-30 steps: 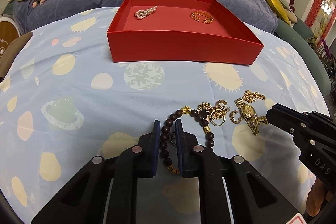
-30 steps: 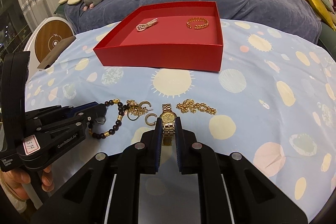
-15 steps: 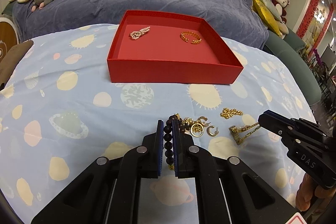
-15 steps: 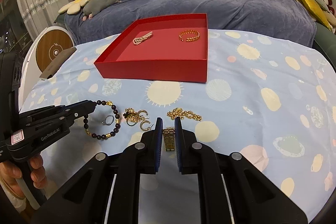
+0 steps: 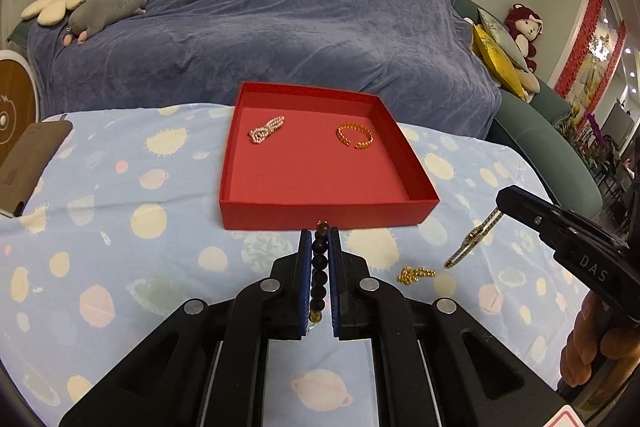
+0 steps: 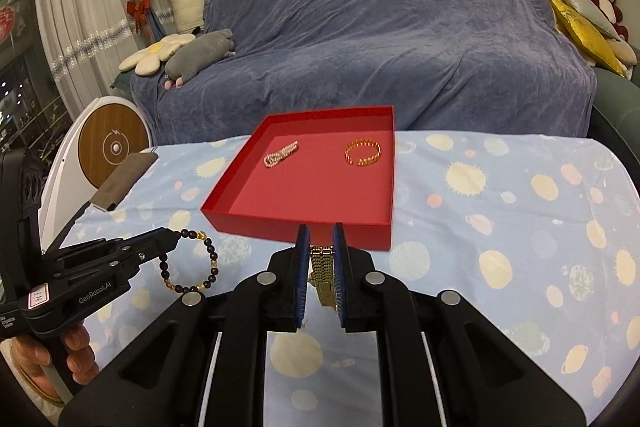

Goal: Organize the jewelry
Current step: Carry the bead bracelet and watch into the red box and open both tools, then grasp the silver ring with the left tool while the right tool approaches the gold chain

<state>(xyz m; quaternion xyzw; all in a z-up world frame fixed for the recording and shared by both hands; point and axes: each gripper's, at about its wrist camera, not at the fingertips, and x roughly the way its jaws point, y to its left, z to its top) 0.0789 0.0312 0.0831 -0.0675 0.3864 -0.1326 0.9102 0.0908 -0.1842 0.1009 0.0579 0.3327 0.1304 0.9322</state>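
A red tray (image 5: 320, 217) (image 6: 296, 227) stands on the table and holds a pearl bracelet (image 5: 266, 129) (image 6: 281, 155) and a gold cuff (image 5: 354, 139) (image 6: 363, 153). My left gripper (image 5: 320, 239) is shut on a dark bead bracelet (image 5: 319, 271), which hangs from it in the air in the right wrist view (image 6: 192, 261). My right gripper (image 6: 319, 239) is shut on a gold watch (image 6: 322, 271), whose band dangles in the left wrist view (image 5: 472, 241). Both are raised just in front of the tray. A gold chain (image 5: 416, 273) lies on the cloth.
The table has a light blue cloth with planet prints (image 5: 120, 227). A brown phone-like slab (image 5: 28, 163) lies at the left edge. Behind the table is a sofa under a blue-grey cover (image 5: 280, 27) with plush toys.
Both grippers have lifted off the cloth with their pieces and moved toward the tray. The rest of the jewelry pile has dropped out of sight below the left gripper.
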